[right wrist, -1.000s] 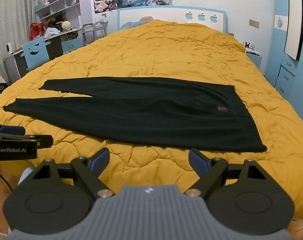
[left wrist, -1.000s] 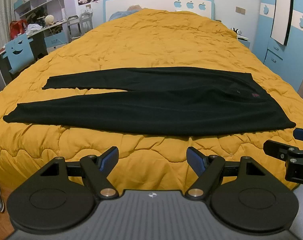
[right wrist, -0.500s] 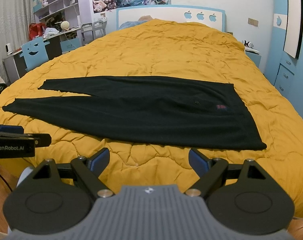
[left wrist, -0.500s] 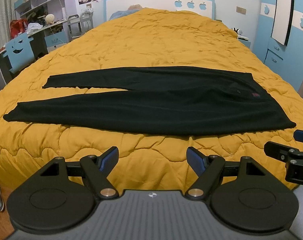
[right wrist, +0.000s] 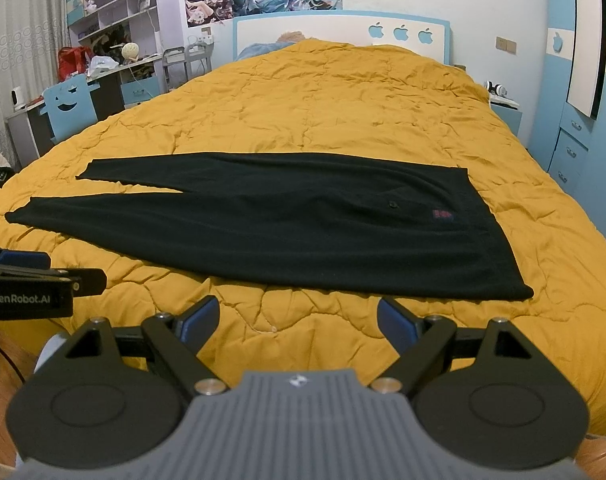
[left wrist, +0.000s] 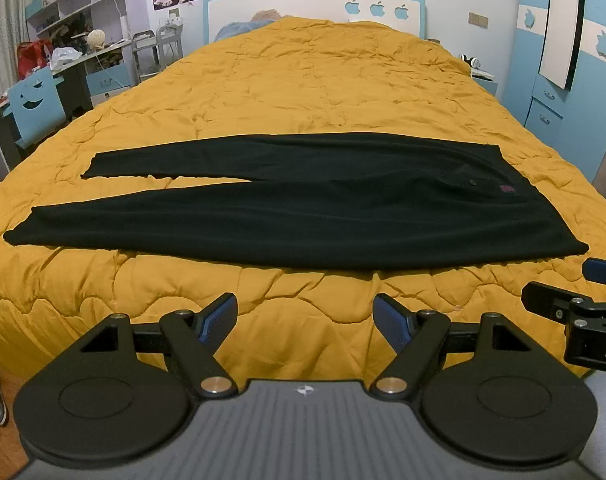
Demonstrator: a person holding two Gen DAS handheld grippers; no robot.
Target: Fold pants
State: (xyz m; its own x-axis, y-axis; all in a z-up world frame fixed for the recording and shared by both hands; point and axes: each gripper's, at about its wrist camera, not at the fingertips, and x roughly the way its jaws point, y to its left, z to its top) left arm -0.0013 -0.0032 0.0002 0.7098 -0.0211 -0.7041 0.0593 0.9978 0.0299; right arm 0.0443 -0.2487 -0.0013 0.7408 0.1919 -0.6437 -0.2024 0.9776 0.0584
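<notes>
**Black pants laid flat on the yellow bed**

The black pants (left wrist: pixel 303 208) are spread flat across the yellow quilt (left wrist: pixel 323 80), near the foot of the bed. The waist is on the right side of the bed and the two legs reach to the left. A thin strip of yellow is seen between the leg ends. A small dark button (right wrist: pixel 392 204) and a little red tag (right wrist: pixel 441 214) are seen on the pants near the waist. No fold is made yet.

The left gripper (left wrist: pixel 305 316) is held over the near edge of the quilt, in front of the pants. Its blue fingertips (left wrist: pixel 219 316) are spread wide, and nothing is held between them. The right gripper (right wrist: pixel 299 320) is held the same way, with its jaws wide and nothing in them. The pants are touched by neither gripper. A strip of bare quilt lies between the grippers and the pants, and nothing is in the way.

Behind the pants, at the far end of the bed, a white headboard (left wrist: pixel 315 4) with three blue apples is seen. To the left of the bed, a blue chair (right wrist: pixel 69 108) with a smiling face is placed by a desk (right wrist: pixel 115 76). Shelves (right wrist: pixel 103 4) above the desk are filled with small things that are too tiny to tell apart. To the right of the bed, a blue wardrobe (left wrist: pixel 575 92) with drawers is seen.
</notes>
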